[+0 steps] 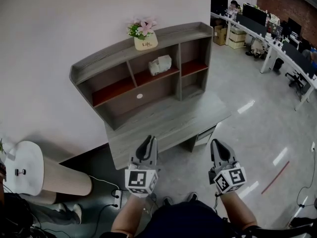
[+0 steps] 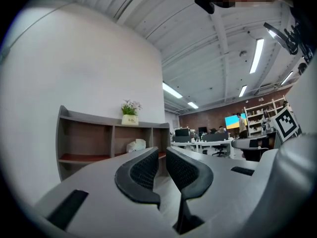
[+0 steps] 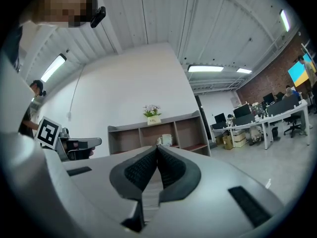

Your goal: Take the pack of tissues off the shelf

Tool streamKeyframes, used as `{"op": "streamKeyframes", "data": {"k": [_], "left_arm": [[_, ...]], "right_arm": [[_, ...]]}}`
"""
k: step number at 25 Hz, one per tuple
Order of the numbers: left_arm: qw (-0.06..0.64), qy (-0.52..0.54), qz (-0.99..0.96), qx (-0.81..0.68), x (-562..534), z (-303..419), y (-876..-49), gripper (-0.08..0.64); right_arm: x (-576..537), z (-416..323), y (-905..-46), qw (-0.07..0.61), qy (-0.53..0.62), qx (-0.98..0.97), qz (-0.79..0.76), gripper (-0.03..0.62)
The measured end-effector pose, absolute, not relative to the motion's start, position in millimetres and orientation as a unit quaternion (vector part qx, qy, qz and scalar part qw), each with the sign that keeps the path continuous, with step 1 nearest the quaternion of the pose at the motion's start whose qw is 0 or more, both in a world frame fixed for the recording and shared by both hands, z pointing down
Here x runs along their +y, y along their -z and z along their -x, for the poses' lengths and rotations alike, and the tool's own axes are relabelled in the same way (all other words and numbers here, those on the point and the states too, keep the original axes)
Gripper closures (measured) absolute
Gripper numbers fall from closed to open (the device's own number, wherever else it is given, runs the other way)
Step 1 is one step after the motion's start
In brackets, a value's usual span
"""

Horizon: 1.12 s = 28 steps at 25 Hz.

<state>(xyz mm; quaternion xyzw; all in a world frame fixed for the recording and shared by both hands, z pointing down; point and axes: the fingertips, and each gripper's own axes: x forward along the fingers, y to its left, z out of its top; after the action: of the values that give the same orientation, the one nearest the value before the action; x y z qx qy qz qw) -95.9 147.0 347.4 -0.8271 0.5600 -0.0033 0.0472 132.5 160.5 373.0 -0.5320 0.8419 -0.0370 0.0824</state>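
Lying on the reddish board in the middle upper compartment of the shelf [image 1: 106, 57], the pack of tissues [image 1: 160, 64] is seen a little below the flower pot [image 1: 145, 38], which is placed on the top board. The shelf is set on a grey desk [image 1: 168, 120] against the white wall. Both grippers are held near the front edge of the desk, well apart from the pack. The jaws of the left gripper [image 1: 147, 144] are seen slightly apart, with a narrow gap and nothing between them. The jaws of the right gripper [image 1: 219, 147] are closed together at the tips, and nothing is held.
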Motion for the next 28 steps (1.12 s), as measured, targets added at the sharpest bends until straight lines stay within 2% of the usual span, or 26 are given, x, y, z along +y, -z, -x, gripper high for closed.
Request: {"op": "streamKeyframes", "data": {"k": [14,28], "left_arm": [[0.053,0.038,0.813,0.579,138.3,54.4,-355.1,0.502],[0.041,0.008,0.827,0.561,44.1,98.4,-357.2,0.502]], "right_arm": [[134.9,-169.8,-390.7,0.093,0.075,0.856,0.503,0.580],[59.3,-148.5,-383.5,0.088,0.058,0.830,0.548,0.580]]}}
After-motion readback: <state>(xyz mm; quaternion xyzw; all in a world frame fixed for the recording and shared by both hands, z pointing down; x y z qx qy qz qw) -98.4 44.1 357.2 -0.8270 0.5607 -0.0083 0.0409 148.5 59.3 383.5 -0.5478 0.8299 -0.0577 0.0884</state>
